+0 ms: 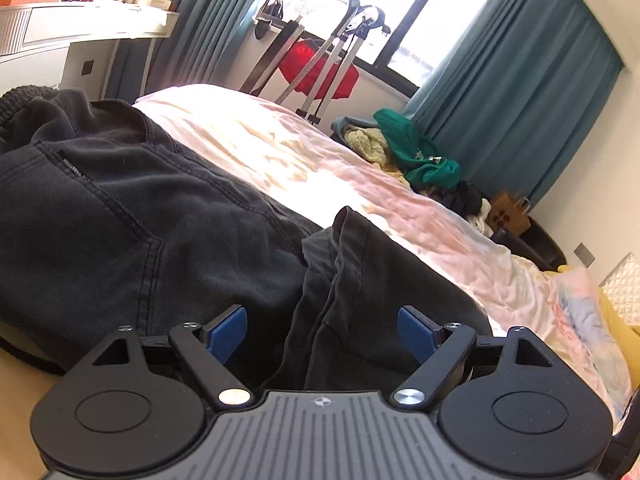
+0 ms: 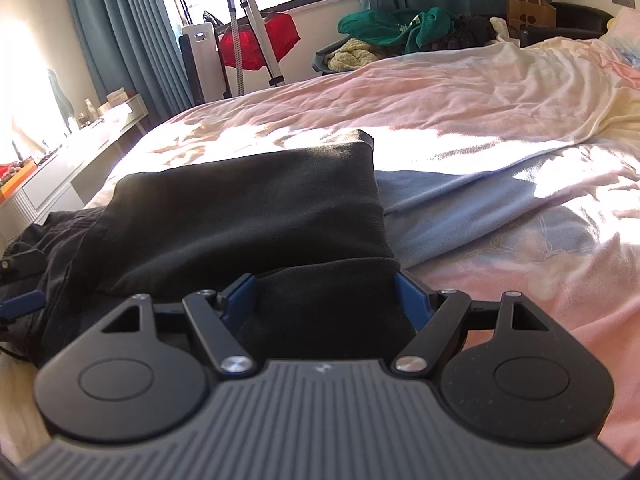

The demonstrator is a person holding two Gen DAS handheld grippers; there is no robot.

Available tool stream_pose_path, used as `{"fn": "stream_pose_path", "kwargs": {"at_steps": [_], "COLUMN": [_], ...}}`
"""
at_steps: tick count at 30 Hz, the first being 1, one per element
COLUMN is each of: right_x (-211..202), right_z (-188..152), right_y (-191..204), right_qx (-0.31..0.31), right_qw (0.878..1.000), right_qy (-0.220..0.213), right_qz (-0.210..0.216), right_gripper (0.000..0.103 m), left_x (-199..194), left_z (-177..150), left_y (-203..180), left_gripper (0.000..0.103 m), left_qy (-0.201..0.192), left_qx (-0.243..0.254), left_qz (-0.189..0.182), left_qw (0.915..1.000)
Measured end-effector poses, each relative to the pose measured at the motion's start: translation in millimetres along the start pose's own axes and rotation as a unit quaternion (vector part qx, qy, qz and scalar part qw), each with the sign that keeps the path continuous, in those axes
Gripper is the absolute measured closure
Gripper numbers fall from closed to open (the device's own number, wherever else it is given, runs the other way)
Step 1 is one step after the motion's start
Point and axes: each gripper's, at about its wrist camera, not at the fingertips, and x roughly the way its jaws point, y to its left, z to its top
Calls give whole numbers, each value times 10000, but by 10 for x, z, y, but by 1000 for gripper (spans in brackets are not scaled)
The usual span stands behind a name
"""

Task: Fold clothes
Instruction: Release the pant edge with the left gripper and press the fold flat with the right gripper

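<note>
A pair of black trousers (image 1: 140, 208) lies on the pink bed sheet (image 1: 304, 152). In the left wrist view my left gripper (image 1: 322, 330) is open, its blue pads on either side of a folded hem of the trousers. In the right wrist view the trousers (image 2: 248, 216) lie folded, a leg laid over the rest. My right gripper (image 2: 326, 300) is open with the near fold of black cloth between its pads. The left gripper's blue fingertip (image 2: 22, 302) shows at the far left of that view.
A heap of green and yellow clothes (image 2: 384, 36) lies beyond the far side of the bed. A red garment hangs on a rack (image 1: 320, 68) by the window with teal curtains. A white dresser (image 1: 80, 36) stands at the left. A paper bag (image 2: 530, 10) stands near the wall.
</note>
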Motion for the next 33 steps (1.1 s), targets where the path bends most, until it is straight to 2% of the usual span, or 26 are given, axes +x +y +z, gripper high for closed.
{"fn": "stream_pose_path", "kwargs": {"at_steps": [8, 11, 12, 13, 14, 15, 18, 21, 24, 27, 30, 33], "right_x": [9, -13, -11, -1, 11, 29, 85, 63, -77, -178, -50, 31], "right_z": [52, 56, 59, 61, 62, 66, 72, 95, 114, 132, 113, 62], "right_y": [-111, -51, -34, -28, -26, -35, -66, -55, 7, 90, 117, 151], "right_qx": [360, 106, 62, 56, 57, 62, 46, 39, -105, -345, -368, -522], "right_qw": [9993, 9996, 9996, 9996, 9996, 9996, 9993, 9987, 9957, 9923, 9959, 9968], "right_qy": [-28, -176, -194, -202, -210, -229, -329, -489, -896, -1167, -686, -514], "right_qz": [131, 195, 199, 186, 173, 170, 153, 133, 187, 237, 465, 330], "right_gripper": [25, 25, 24, 24, 24, 24, 24, 25, 25, 25, 25, 25], "left_x": [751, 1023, 1099, 1176, 1250, 1297, 1409, 1378, 1270, 1337, 1465, 1435], "left_z": [360, 400, 390, 378, 358, 340, 314, 355, 455, 465, 330, 287], "left_y": [-134, -199, -244, -292, -350, -393, -464, -594, -635, -606, -544, -503], "left_gripper": [20, 29, 38, 38, 37, 41, 69, 78, 79, 78, 72, 62], "left_qy": [498, 615, 707, 798, 855, 837, 919, 891, 694, 843, 984, 842], "left_qx": [232, 277, 380, 486, 598, 692, 825, 1044, 965, 891, 1120, 1121], "left_qz": [388, 283, 125, 33, 125, 230, 206, 302, 344, 671, 875, 781], "left_qw": [9977, 9973, 9967, 9956, 9945, 9938, 9921, 9901, 9923, 9902, 9849, 9870]}}
